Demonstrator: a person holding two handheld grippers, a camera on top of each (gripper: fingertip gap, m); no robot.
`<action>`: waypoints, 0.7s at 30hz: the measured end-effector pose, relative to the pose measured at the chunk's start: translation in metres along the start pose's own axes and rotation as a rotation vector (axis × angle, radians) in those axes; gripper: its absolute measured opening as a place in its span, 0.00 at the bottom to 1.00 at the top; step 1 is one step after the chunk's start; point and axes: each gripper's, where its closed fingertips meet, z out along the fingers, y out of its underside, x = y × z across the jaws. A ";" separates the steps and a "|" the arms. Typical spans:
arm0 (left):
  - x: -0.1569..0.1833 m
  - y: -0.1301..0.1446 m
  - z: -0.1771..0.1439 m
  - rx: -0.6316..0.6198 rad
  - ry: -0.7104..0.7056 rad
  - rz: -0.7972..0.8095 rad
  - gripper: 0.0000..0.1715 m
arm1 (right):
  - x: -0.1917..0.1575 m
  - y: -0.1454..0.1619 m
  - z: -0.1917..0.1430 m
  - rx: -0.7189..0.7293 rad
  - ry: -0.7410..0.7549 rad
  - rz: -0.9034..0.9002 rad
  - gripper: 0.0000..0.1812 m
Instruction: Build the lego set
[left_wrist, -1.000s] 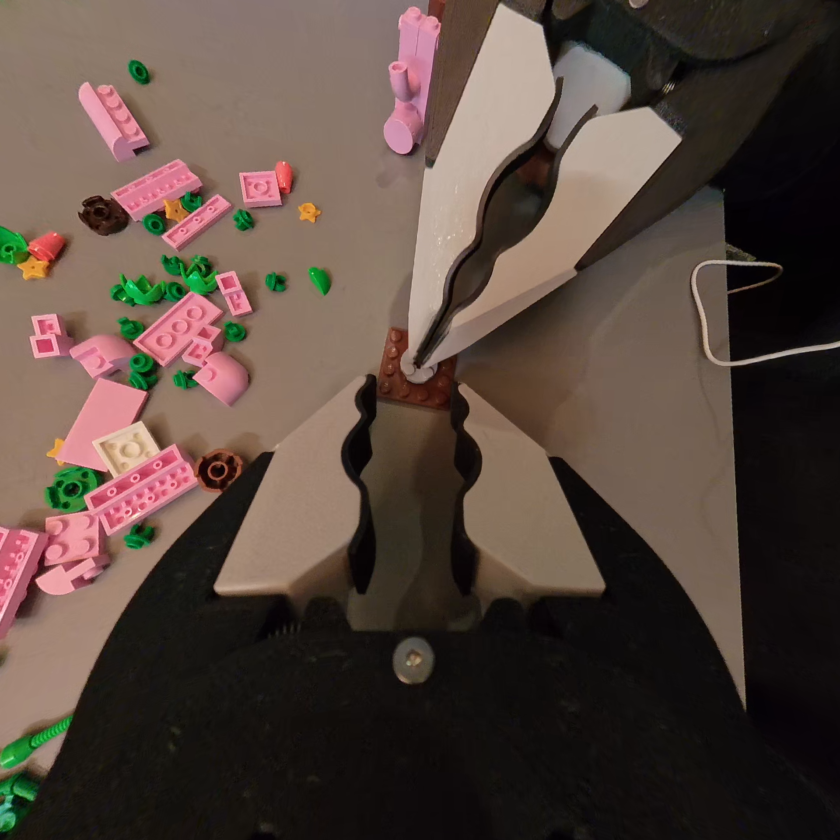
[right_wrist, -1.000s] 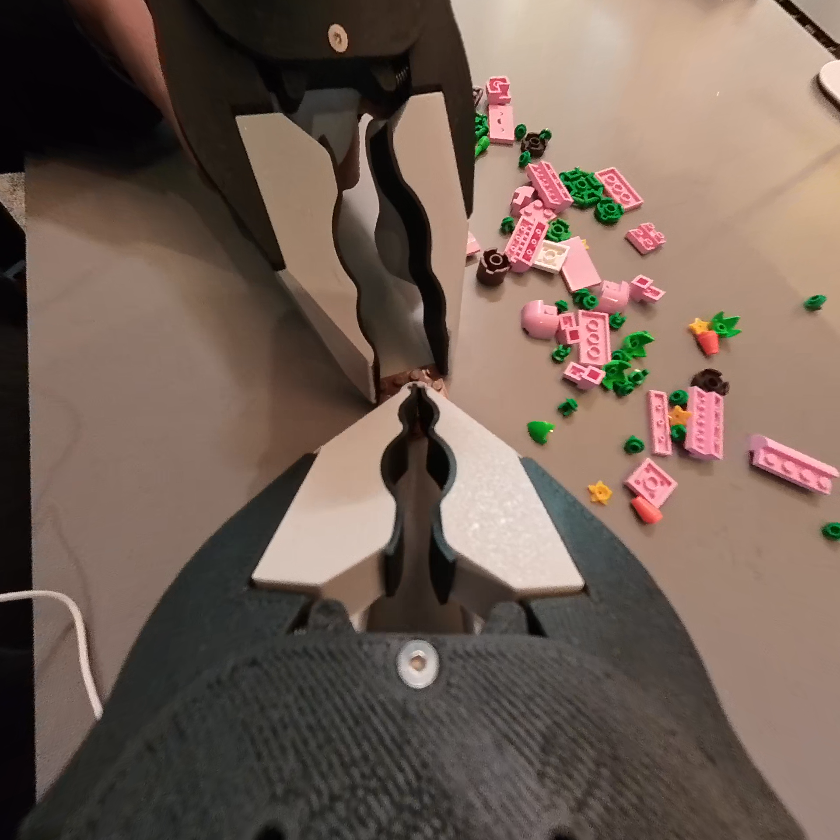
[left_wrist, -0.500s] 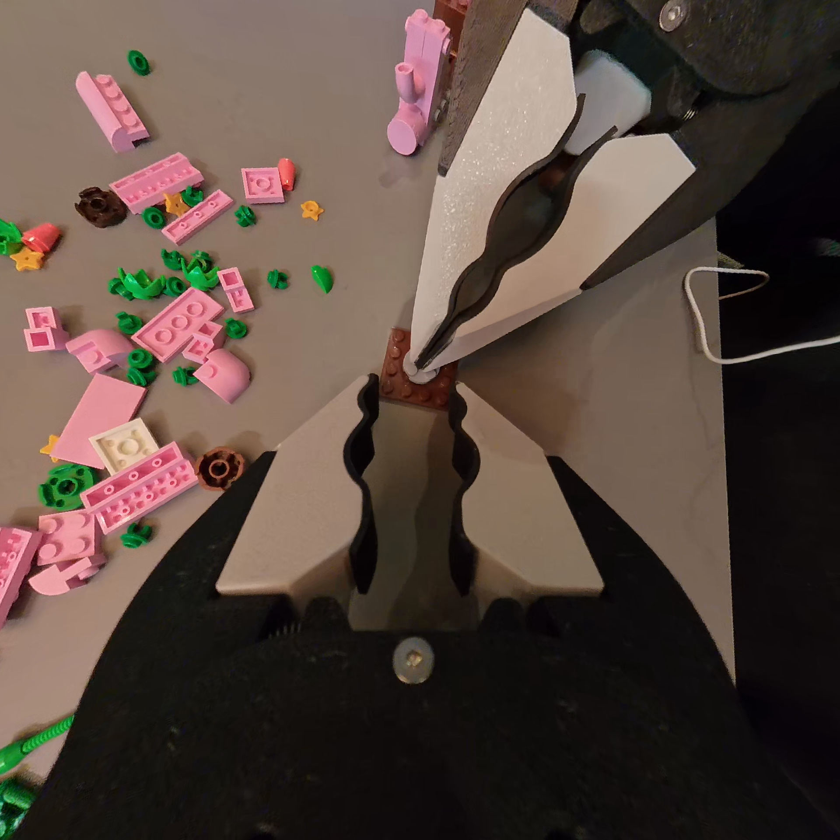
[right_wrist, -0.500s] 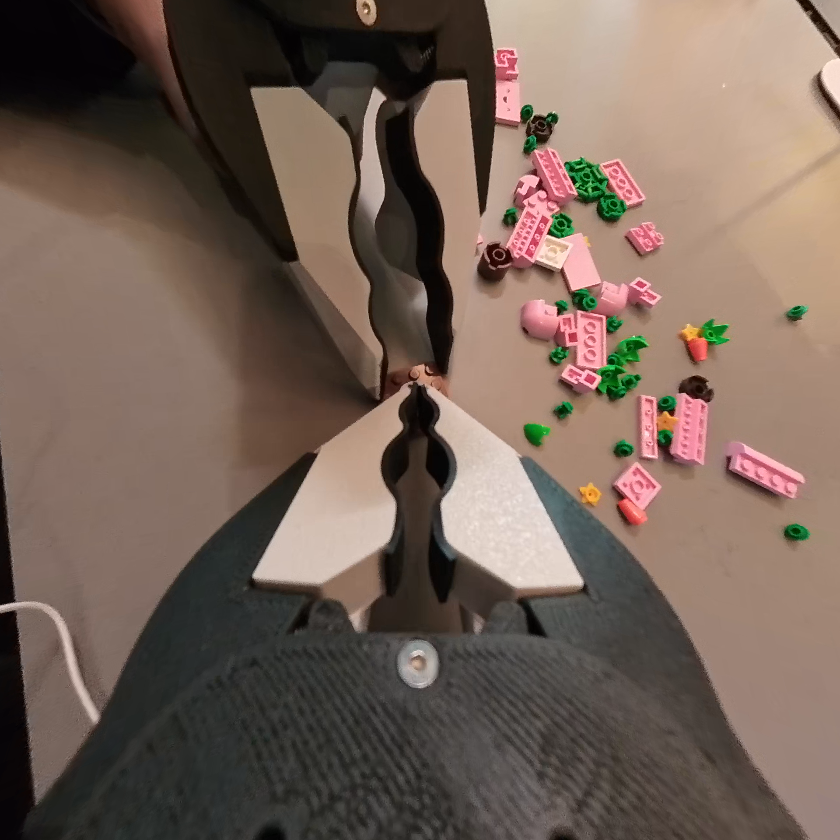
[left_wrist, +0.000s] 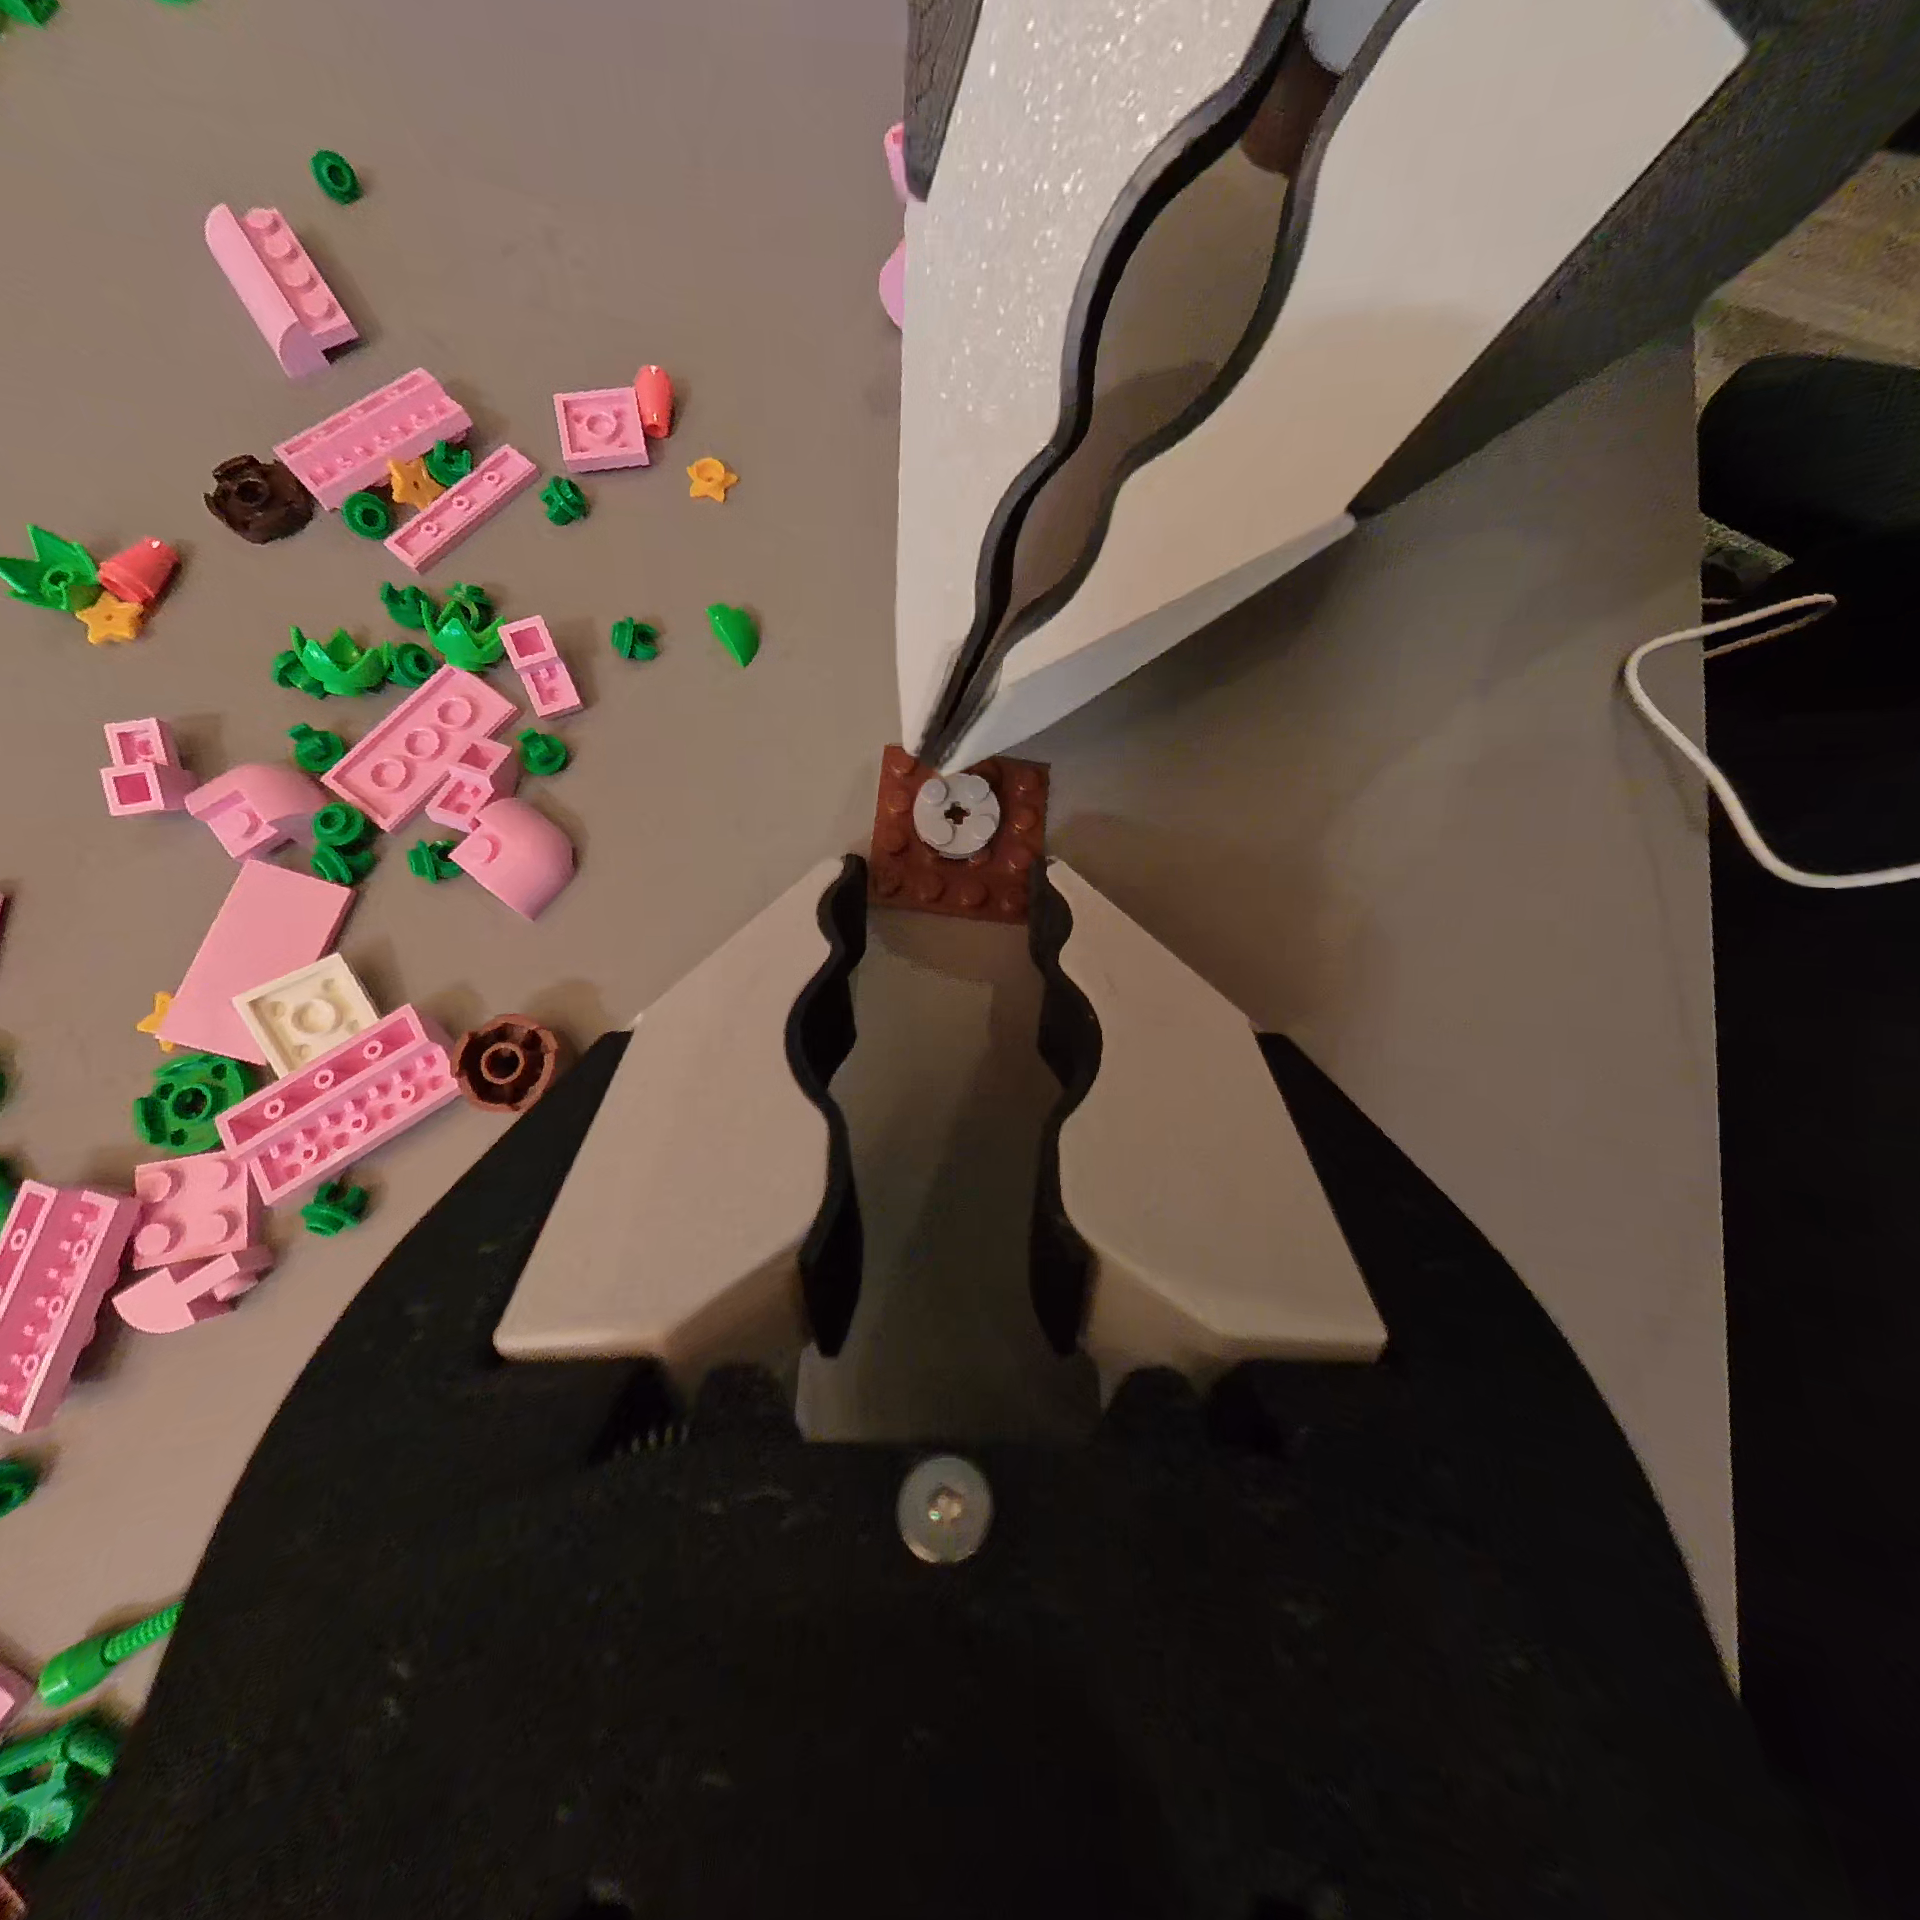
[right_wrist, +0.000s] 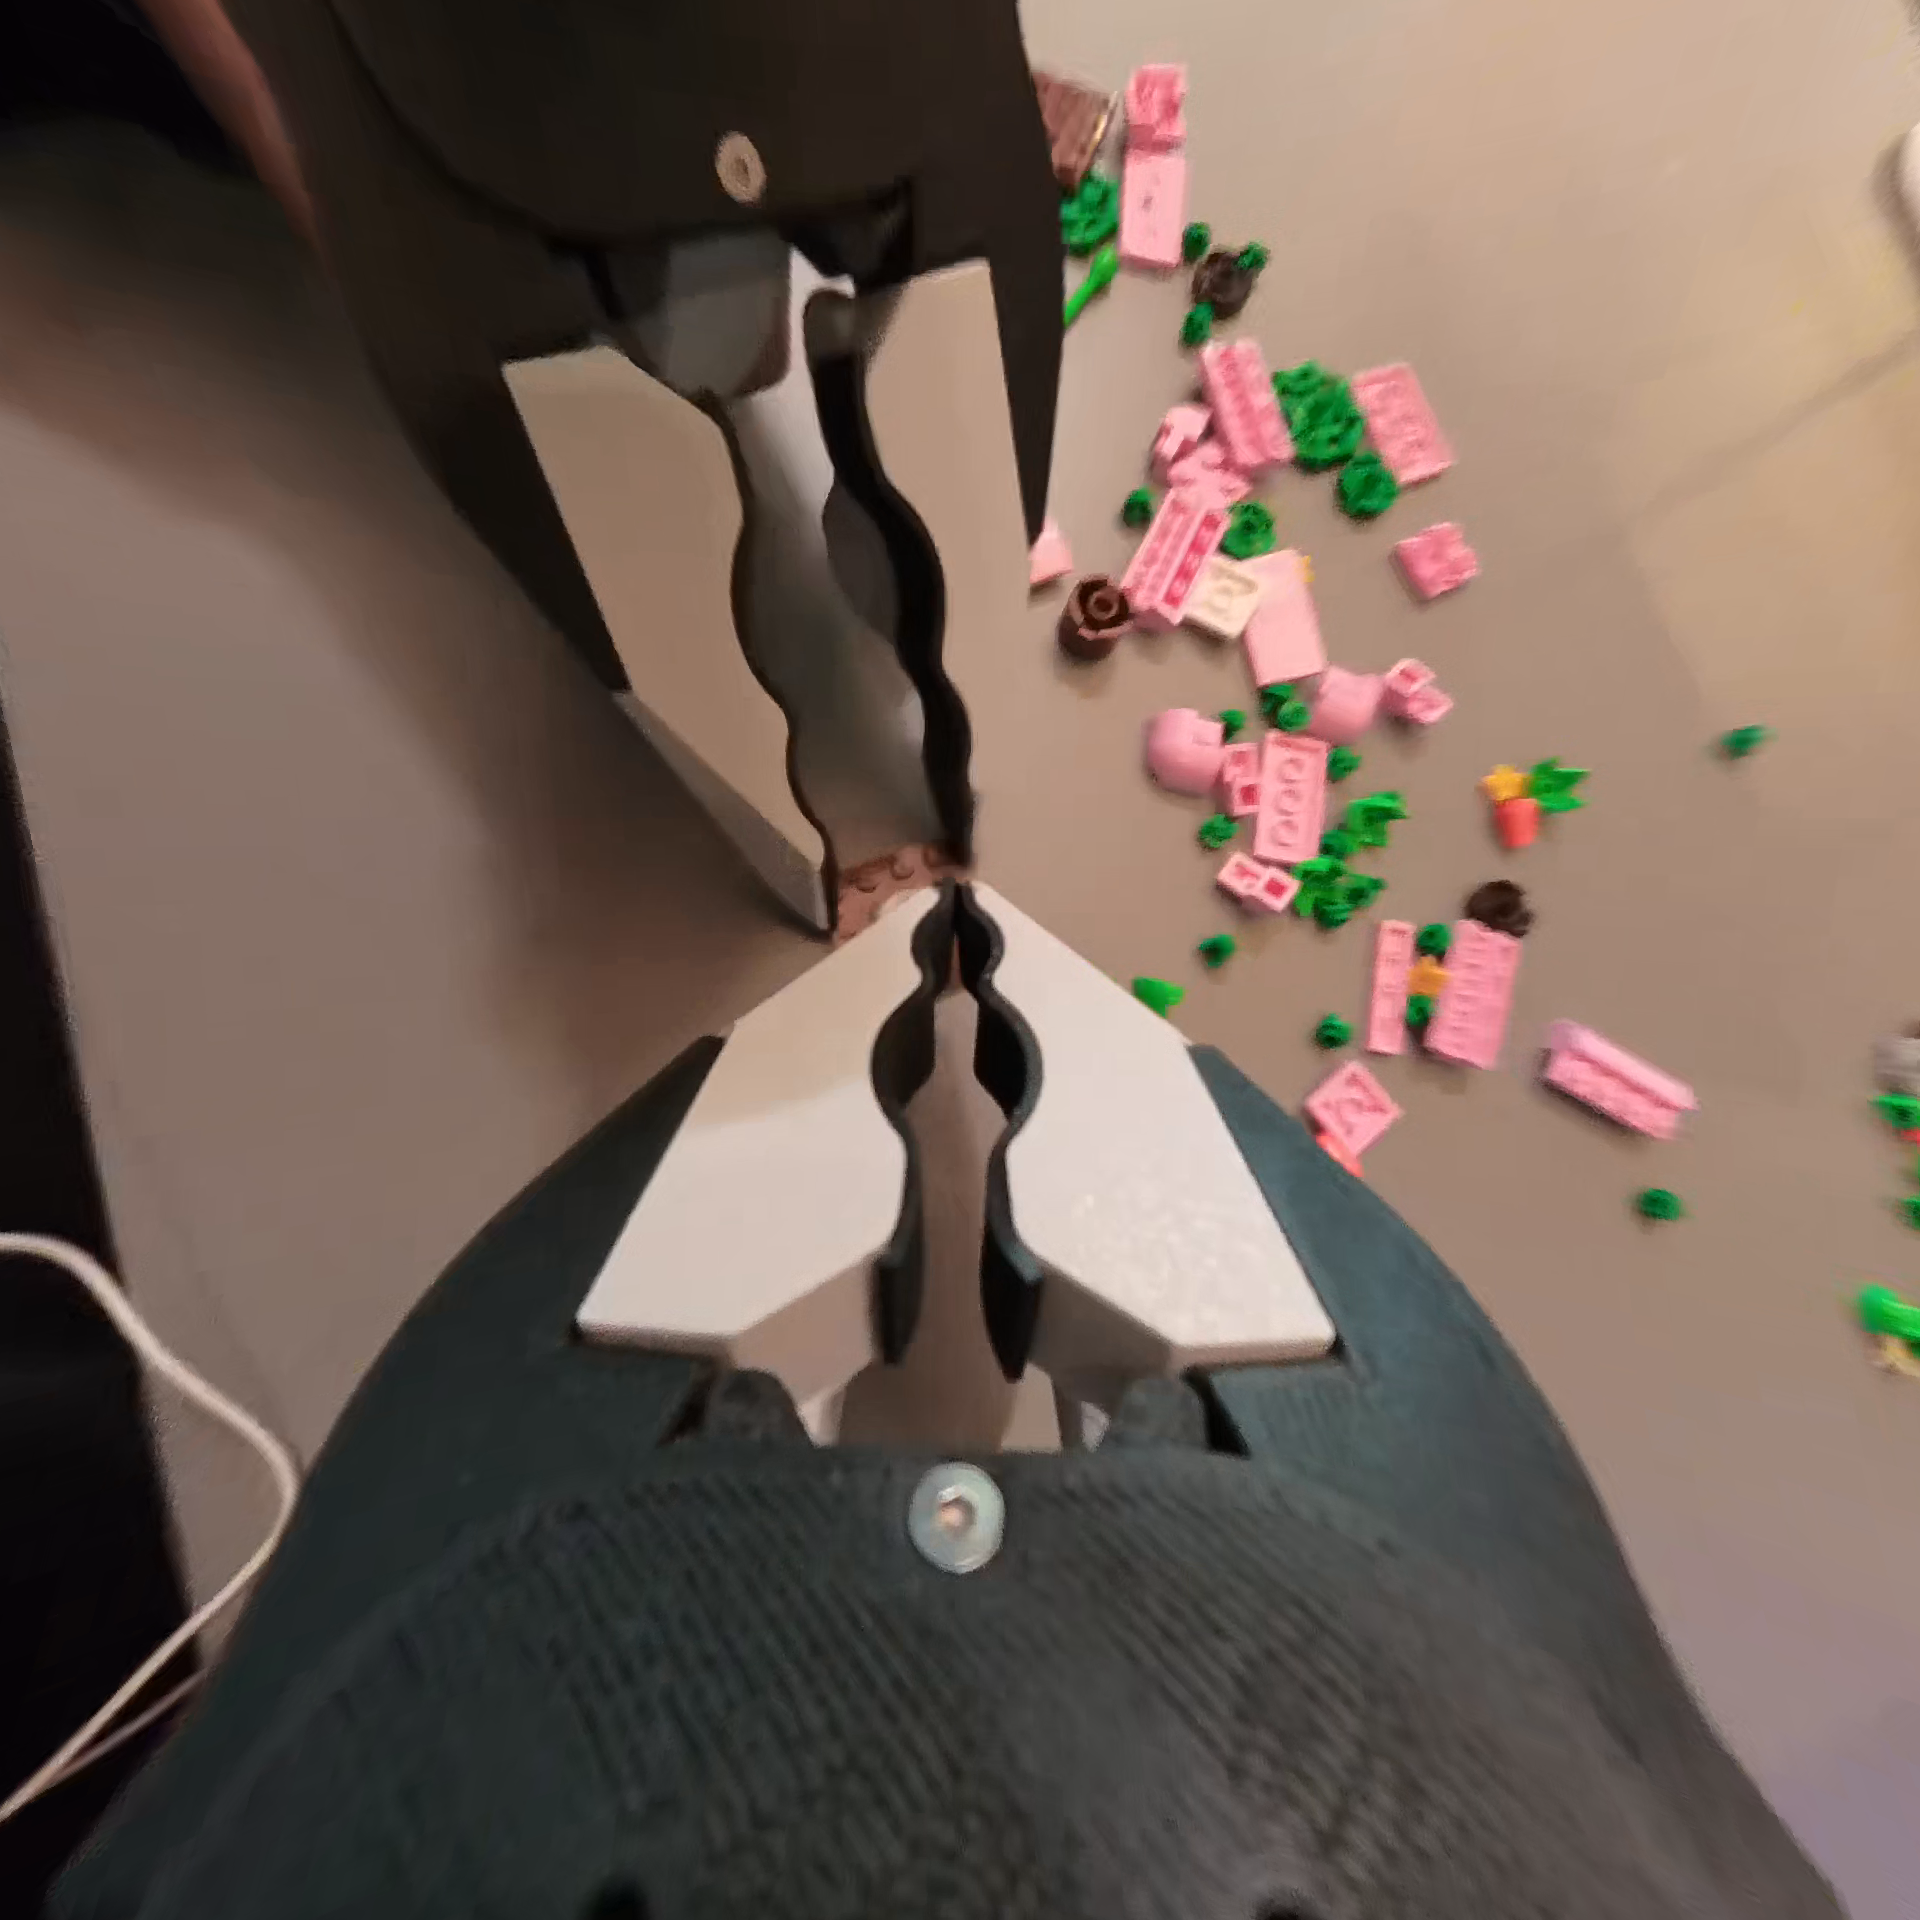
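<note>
Two grippers meet at frame centre: the left gripper (left_wrist: 945, 883) clamps the brown plate (left_wrist: 961, 844) by its sides, probably to steady it, while the right gripper (left_wrist: 940, 750), fingertips pinched together and empty, rests just above the seated grey round plate (left_wrist: 956, 816).

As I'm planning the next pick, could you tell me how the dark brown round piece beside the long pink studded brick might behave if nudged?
The dark brown round piece looks like stiff moulded plastic, so it should hold its shape. Resting stud-up on the table, it would probably slide rather than roll. Being small, it likely shifts easily and could bump the long pink brick beside it.
</note>
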 end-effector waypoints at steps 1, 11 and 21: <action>0.000 0.000 0.000 -0.001 -0.003 0.003 0.19 | 0.000 0.003 0.000 -0.021 -0.001 -0.002 0.00; 0.001 0.001 0.000 -0.003 -0.014 0.015 0.19 | -0.003 0.023 0.004 -0.125 -0.040 0.007 0.00; 0.000 0.001 0.000 -0.002 -0.011 0.012 0.19 | -0.010 0.020 0.008 -0.117 -0.058 -0.001 0.00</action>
